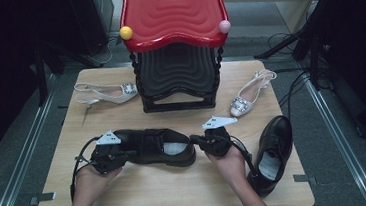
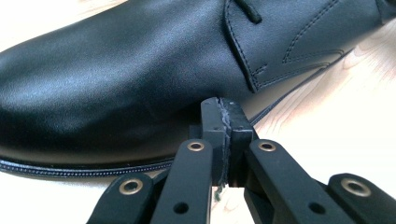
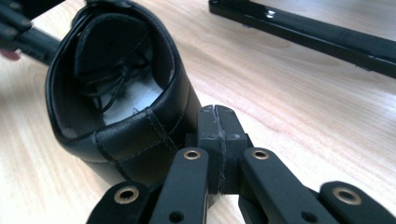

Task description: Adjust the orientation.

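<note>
A black leather lace-up shoe (image 1: 154, 144) lies on its sole across the middle of the wooden table (image 1: 179, 193), toe to the left. My left gripper (image 1: 126, 153) is shut with nothing between its pads. In the left gripper view its tip (image 2: 223, 106) rests against the side of the shoe's toe (image 2: 116, 70), just above the welt. My right gripper (image 1: 195, 140) is also shut and empty. In the right gripper view its tip (image 3: 217, 113) presses beside the heel of the shoe (image 3: 126, 135), whose opening shows laces tucked inside.
A second black shoe (image 1: 274, 150) lies at the right, near my right forearm. Two white slingback heels (image 1: 105, 93) (image 1: 249, 96) flank a two-tier rack with a red top (image 1: 173, 11) at the back; its black base (image 3: 303, 30) runs just beyond the shoe.
</note>
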